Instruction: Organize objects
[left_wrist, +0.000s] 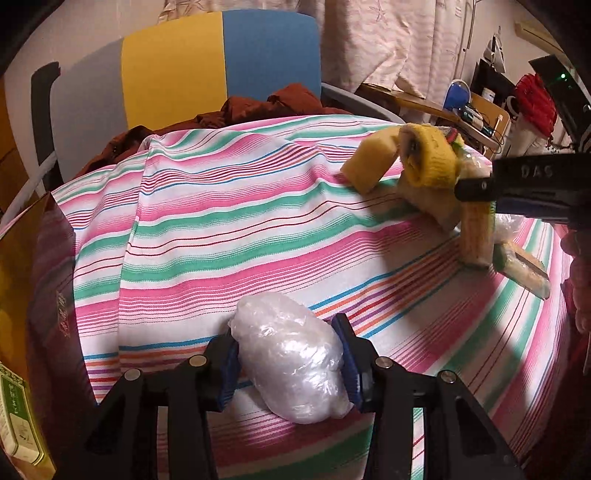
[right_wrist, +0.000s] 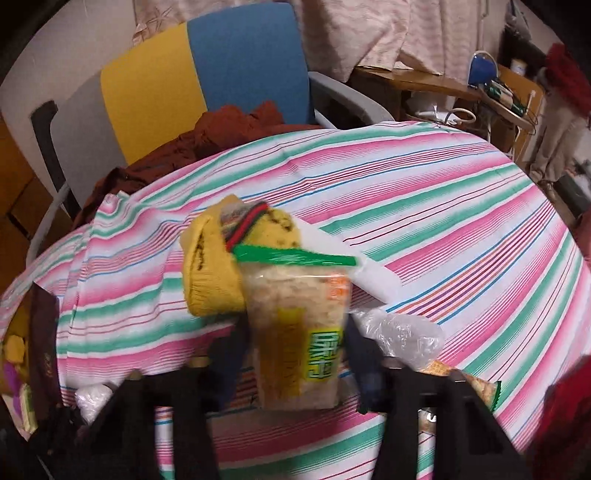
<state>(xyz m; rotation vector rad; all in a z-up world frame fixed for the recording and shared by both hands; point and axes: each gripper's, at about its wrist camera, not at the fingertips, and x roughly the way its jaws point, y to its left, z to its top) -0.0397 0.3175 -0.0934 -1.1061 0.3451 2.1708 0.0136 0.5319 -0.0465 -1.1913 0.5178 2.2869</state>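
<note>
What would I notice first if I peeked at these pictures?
Probably the bright pink and green striped cloth covering the whole table. Then the shiny white plastic-wrapped bundle squeezed in the left gripper, and the snack packet with a yellow sock held by the right gripper.

Warm, dim indoor light is falling across the striped cloth (left_wrist: 229, 221), leaving the room behind rather dull and reddish. Both fisheye views are bending hard at the edges, and black corners are closing in around each picture. In the left wrist view a white wrapped bundle (left_wrist: 291, 354) between the jaws is catching soft glare on its crinkled film, and dark shadows are spreading over the cloth right of the jaws. The right wrist view is smearing with motion blur: the snack pack (right_wrist: 299, 332) between the jaws and the yellow sock (right_wrist: 210, 273) just beyond them are looking soft, while the chair (right_wrist: 207, 81) far ahead is staying fairly sharp.
</note>
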